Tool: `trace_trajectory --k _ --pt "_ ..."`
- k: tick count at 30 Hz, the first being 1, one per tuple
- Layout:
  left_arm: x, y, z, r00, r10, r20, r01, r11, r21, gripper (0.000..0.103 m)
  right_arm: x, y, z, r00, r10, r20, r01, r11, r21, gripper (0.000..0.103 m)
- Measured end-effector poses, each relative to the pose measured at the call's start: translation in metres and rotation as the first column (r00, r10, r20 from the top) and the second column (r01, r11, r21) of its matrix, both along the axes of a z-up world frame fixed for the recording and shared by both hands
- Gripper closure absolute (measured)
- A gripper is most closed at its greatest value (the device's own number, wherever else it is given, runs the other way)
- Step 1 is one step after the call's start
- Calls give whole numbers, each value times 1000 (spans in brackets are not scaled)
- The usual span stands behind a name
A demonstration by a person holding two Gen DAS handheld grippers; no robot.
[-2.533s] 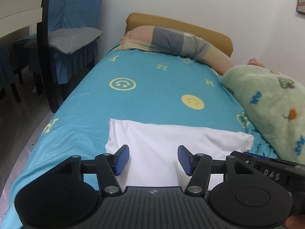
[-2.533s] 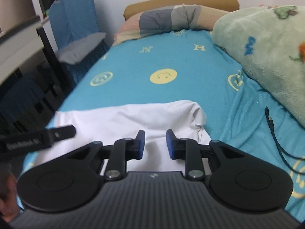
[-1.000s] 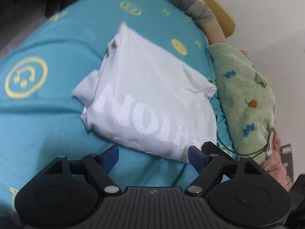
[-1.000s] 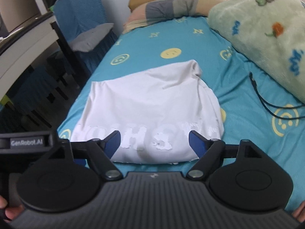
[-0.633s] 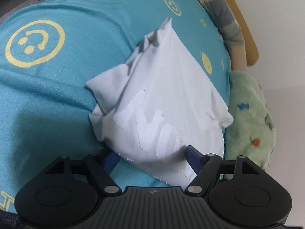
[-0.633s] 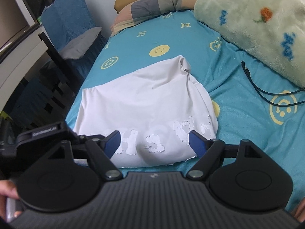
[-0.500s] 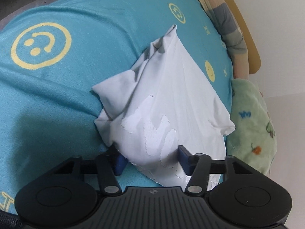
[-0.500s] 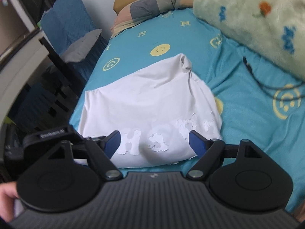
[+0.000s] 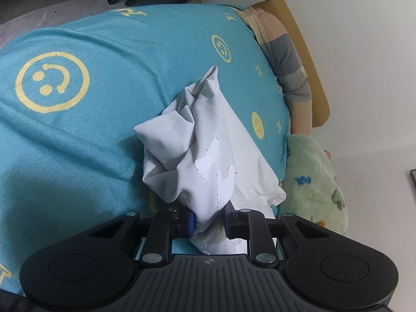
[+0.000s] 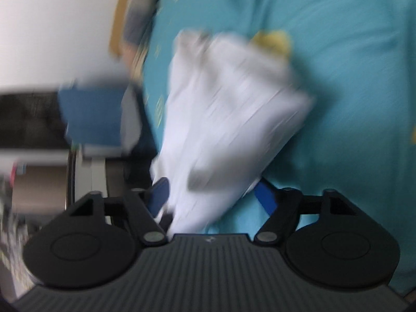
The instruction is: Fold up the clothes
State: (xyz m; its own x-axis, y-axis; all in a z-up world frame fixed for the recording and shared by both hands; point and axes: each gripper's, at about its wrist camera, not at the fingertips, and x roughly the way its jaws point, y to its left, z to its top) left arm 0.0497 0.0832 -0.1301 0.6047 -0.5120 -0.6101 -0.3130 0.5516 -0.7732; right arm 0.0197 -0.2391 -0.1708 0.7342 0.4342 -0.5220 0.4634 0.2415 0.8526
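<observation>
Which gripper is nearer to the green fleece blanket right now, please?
Left. The left gripper, pinching the white shirt, has the green blanket just off its right finger; the blurred right gripper view shows no blanket.

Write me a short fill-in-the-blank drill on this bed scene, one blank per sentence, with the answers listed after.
1. The left gripper is shut on the white ____.
2. The bedsheet is teal with yellow ____ faces printed on it.
3. The right gripper has its fingers spread ____, with white cloth between them.
4. The fleece blanket beside the garment is pale ____.

Missing words: shirt; smiley; open; green
</observation>
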Motion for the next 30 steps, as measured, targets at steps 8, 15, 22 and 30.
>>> trace_trajectory --k 8,15,22,30 --pt "-3 6 13 1000 0 6 0 999 -51 82 -4 -7 20 996 -66 64 74 990 -123 82" --pt "-14 -7 90 997 -72 36 74 996 -53 82 -24 -20 102 984 -58 166 88 979 -184 84" --pt "-28 -82 160 962 -258 86 258 966 6 82 -91 -62 170 967 -117 227 166 963 -213 84" --pt "-24 -246 182 909 -401 109 406 913 -25 82 -125 -172 197 946 -219 239 279 926 -255 84"
